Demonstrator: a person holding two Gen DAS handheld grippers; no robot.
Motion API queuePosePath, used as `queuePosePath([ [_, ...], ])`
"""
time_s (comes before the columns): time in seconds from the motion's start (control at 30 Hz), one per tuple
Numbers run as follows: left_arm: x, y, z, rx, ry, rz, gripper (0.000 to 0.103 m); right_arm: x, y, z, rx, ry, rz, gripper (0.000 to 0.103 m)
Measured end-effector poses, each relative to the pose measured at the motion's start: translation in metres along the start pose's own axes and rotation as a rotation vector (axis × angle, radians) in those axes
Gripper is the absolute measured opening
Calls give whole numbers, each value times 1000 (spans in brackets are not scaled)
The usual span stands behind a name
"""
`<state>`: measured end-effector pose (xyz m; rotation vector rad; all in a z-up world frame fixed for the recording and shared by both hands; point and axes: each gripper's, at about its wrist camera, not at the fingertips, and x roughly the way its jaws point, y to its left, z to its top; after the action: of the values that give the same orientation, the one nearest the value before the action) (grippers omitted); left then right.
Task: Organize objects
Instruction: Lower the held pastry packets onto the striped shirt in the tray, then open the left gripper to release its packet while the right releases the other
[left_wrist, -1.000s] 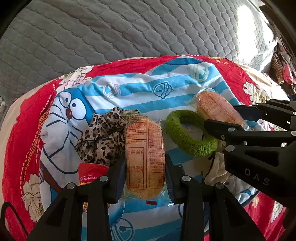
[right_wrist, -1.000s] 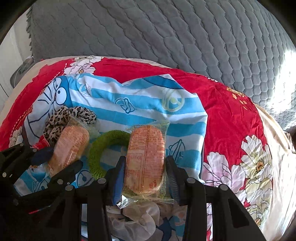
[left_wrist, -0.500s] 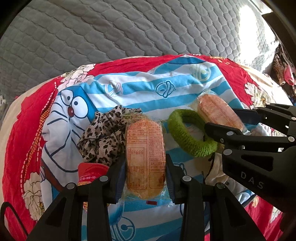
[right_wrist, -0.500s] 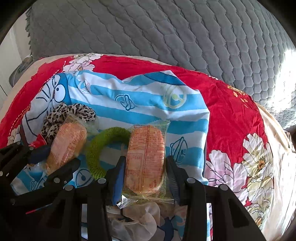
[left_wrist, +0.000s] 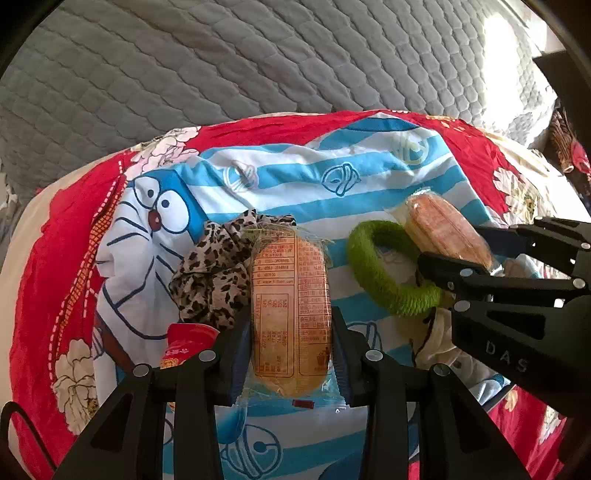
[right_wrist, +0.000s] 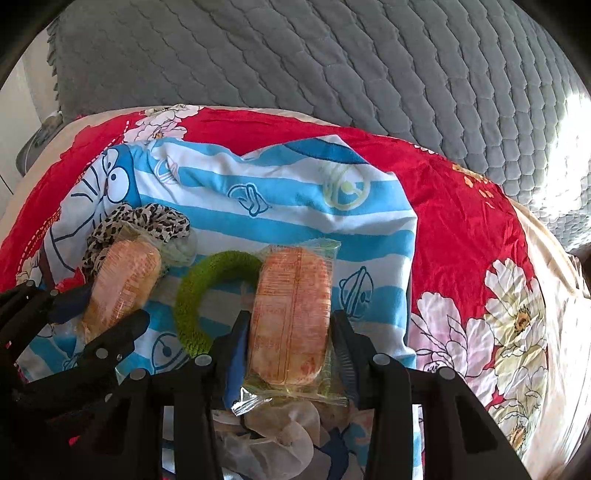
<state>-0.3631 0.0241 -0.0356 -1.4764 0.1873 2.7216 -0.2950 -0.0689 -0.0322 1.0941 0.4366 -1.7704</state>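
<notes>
Both grippers sit mid-bed on the striped cartoon sheet, with bare red floral quilt open to the right. The left gripper clamps one crinkly wrapped bread pack; the right gripper clamps the other. Between them lies a fuzzy green ring; only the left view shows the red packet beside the leopard scrunchie.

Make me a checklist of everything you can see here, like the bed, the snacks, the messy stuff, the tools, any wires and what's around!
Surface: blue striped cartoon cloth over a red flowered quilt.
Job's things: two wrapped orange snack cakes, left cake, right cake; green ring lies between them.
Clutter: leopard scrunchie, red packet, crumpled plastic.
Grippers: left tool shut on the left cake; right tool shut on the right cake.
Cables: nothing seen.
Surroundings: grey quilted cover behind.
</notes>
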Motion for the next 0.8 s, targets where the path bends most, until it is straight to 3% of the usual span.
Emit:
queuePosePath([
  [0.23, -3, 3, 0, -7, -1, 4, 42, -1, 0, -2, 5, 3, 5, 43],
  [0.37, -8, 5, 2, -10, -15, 10, 56, -4, -3, -1, 14, 16, 15, 44],
  [0.8, -29, 7, 5, -17, -53, 29, 73, -20, -9, -2, 28, 3, 13, 56],
])
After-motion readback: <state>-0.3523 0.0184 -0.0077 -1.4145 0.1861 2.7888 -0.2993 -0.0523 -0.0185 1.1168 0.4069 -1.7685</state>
